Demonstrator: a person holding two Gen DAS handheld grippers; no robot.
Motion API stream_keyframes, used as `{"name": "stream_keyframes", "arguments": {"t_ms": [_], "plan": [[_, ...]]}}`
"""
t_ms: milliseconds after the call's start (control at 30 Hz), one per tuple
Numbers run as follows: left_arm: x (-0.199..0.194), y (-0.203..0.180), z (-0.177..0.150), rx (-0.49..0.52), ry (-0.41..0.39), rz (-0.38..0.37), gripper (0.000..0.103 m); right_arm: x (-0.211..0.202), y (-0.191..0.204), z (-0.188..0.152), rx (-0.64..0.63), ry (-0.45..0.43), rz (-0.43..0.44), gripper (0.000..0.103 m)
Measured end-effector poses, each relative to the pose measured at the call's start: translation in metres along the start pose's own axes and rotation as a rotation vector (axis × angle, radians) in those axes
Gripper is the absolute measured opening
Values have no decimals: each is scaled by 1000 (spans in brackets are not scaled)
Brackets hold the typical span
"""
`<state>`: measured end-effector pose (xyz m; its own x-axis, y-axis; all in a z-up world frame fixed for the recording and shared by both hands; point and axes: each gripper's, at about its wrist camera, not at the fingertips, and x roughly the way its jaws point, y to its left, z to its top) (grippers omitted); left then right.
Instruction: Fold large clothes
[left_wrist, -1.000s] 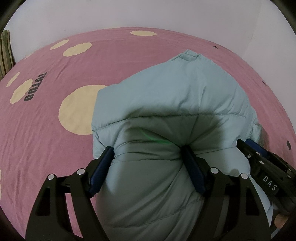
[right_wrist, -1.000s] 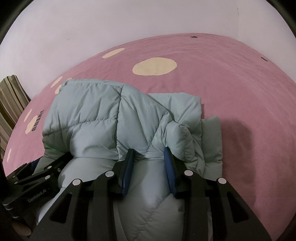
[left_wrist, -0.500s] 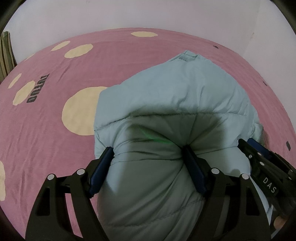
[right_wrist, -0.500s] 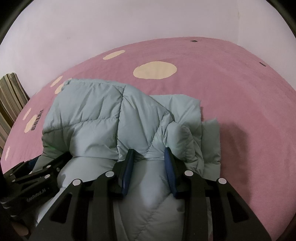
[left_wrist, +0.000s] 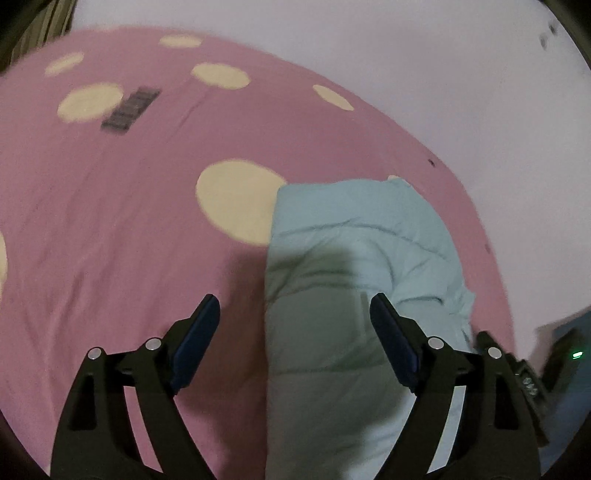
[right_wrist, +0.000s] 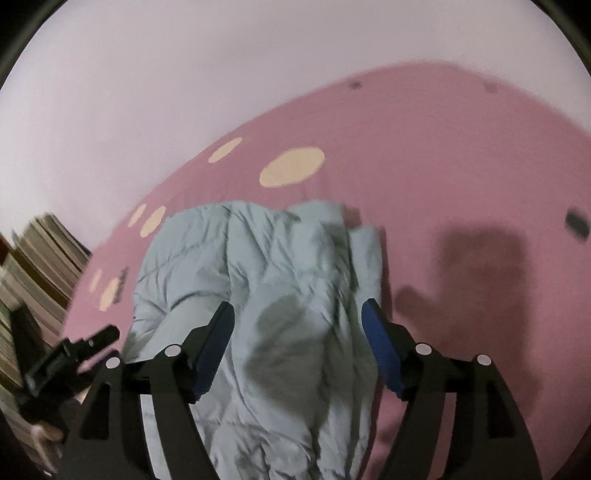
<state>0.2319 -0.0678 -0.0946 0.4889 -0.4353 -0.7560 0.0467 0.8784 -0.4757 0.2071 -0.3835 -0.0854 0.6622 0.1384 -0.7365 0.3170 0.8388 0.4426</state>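
Pale-blue jacket (right_wrist: 280, 295) lay folded on bed (left_wrist: 110, 221) | left hand-held gripper (left_wrist: 293, 325) opening, released | right hand-held gripper (right_wrist: 297, 328) opening, released | advice: lift clear without snagging folds.

Both views motion-blurred. Jacket (left_wrist: 354, 280) runs off the bottom edge in the left wrist view; its near end is unseen, and its lower part is hidden behind the finger (left_wrist: 393, 345) on the right. In the right wrist view the jacket (right_wrist: 280, 295) is also cut off at the bottom. Dark print on the bedspread (left_wrist: 129, 109) is smeared and unreadable. Small dark marks (right_wrist: 577, 223) on the cover are too blurred to identify. Striped thing (right_wrist: 33, 280) at the left edge is cropped and unclear. Device with green light (left_wrist: 576, 355) at the right edge is cut off.
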Motion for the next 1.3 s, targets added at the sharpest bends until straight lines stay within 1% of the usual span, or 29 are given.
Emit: {"name": "stream_keyframes", "arguments": {"t_ms": [133, 267, 333, 500, 600, 667, 767, 800, 833, 900, 933, 967, 1000, 1067, 1133, 1167, 1300], "plan": [[6, 11, -13, -44, 37, -54, 84, 8, -13, -10, 53, 37, 21, 71], [18, 15, -21, -108, 69, -127, 88, 13, -19, -17, 73, 45, 26, 78], [25, 17, -23, -137, 89, -161, 90, 14, -22, -18, 87, 52, 38, 79], [29, 14, -22, -118, 92, -180, 91, 15, -29, -19, 109, 54, 63, 81], [33, 13, -23, -116, 100, -193, 91, 19, -33, -22, 147, 60, 89, 81], [34, 14, -24, -122, 98, -197, 91, 19, -33, -25, 156, 61, 106, 83], [35, 15, -27, -139, 94, -202, 90, 21, -30, -31, 166, 58, 142, 81], [35, 14, -28, -141, 96, -207, 86, 21, -28, -33, 169, 53, 150, 81], [37, 12, -30, -149, 106, -225, 81, 21, -26, -35, 170, 45, 156, 79], [39, 11, -33, -159, 117, -238, 79, 24, -21, -37, 166, 46, 166, 72], [41, 8, -33, -152, 116, -233, 74, 26, -18, -37, 168, 47, 172, 62], [43, 7, -33, -154, 119, -242, 71, 29, -17, -38, 182, 56, 192, 57], [44, 7, -33, -165, 121, -247, 66, 31, -16, -38, 196, 58, 202, 55], [43, 8, -33, -169, 120, -251, 60, 34, -14, -38, 198, 62, 220, 45], [41, 6, -32, -154, 112, -248, 53, 33, -12, -37, 197, 60, 240, 40], [39, 5, -32, -149, 108, -248, 51, 33, -10, -36, 196, 58, 247, 37], [28, 1, -34, -137, 92, -250, 43, 28, -3, -35, 178, 38, 264, 31]]}}
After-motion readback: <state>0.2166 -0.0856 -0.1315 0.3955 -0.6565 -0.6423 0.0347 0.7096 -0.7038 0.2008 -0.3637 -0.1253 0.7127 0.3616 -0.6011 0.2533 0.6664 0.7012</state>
